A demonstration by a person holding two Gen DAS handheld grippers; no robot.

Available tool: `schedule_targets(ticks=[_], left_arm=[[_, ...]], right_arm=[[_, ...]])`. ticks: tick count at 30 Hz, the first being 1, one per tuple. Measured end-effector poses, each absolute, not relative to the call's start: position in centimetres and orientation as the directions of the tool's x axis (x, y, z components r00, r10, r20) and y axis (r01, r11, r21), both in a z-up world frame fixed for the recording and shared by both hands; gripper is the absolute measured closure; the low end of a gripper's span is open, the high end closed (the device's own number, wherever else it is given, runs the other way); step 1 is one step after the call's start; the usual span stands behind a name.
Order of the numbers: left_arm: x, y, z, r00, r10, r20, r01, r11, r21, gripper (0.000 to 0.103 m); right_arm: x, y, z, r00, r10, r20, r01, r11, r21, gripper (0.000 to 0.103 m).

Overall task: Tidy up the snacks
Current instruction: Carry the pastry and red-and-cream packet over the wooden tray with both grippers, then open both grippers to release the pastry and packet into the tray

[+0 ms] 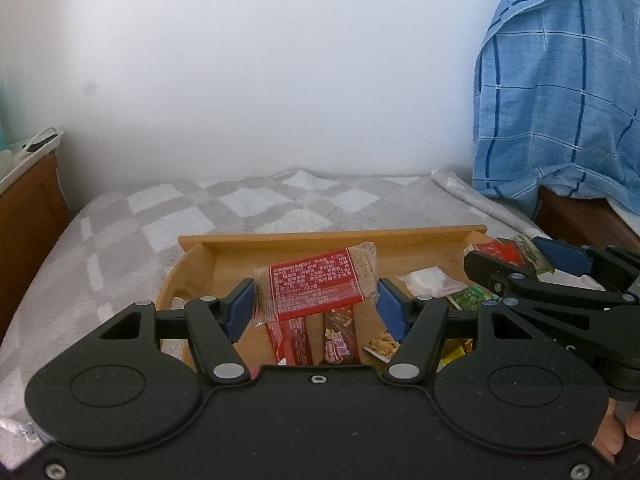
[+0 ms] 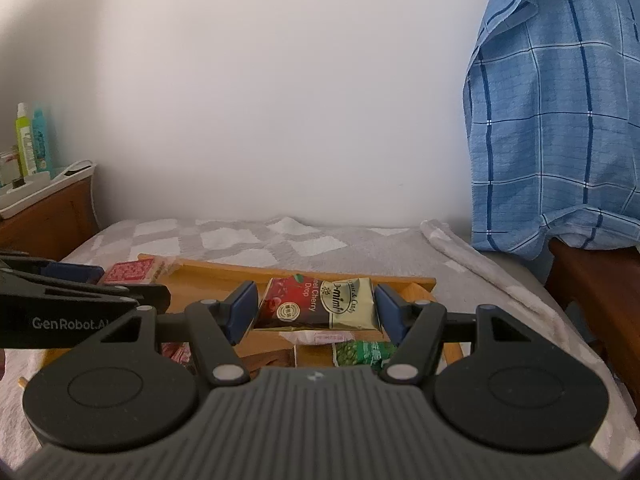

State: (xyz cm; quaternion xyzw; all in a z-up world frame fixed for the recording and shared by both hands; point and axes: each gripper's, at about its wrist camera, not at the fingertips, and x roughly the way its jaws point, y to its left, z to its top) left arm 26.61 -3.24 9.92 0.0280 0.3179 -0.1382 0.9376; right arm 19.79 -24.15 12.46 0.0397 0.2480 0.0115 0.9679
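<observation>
On your far left a white organiser (image 2: 48, 186) sits on a brown wooden cabinet (image 2: 52, 220), with a green bottle (image 2: 25, 140) and a teal bottle (image 2: 40, 138) standing in it. Your left gripper (image 1: 316, 304) has its blue pads (image 1: 240, 312) pressed to both ends of a clear cereal bar with a red label (image 1: 320, 280), held level above the wooden tray (image 1: 332, 236); the jaws are roughly half closed, pinching the packet. Under it, on the tray floor, lie a red bar (image 1: 290, 338), a dark brown bar (image 1: 340, 338) and a small packet printed with nuts (image 1: 382, 346), then a white sachet (image 1: 426, 282) and a green pea packet (image 1: 472, 296) further right. The tray rests on a grey and white checked blanket (image 1: 160, 216). Your right gripper (image 2: 316, 306) grips a red and gold cherry drop packet (image 2: 320, 304) by its two ends in the same manner, jaws about half shut, lifted over the right part of the tray, above the sachet and the pea packet. The two grippers sit close side by side. On the far right a blue checked cloth (image 2: 560, 120) hangs over dark wooden furniture (image 2: 600, 280).
</observation>
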Motion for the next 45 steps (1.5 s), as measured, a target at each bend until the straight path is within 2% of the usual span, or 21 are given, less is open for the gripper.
schedule_targets(ticks=[26,45], left_arm=[[33.2,-3.2,7.7,0.694,-0.206,-0.69,0.225,0.972,-0.064,0.041],[35.8,-3.2,6.2,0.665,-0.191,-0.722,0.201,0.977,-0.074,0.041]], right_arm=[[26.2,-26.3,9.7,0.8,0.062,-0.597,0.026,0.99,0.137,0.037],[29.1,-26.4,8.8,0.763,0.077,-0.642,0.003,0.992,0.123,0.037]])
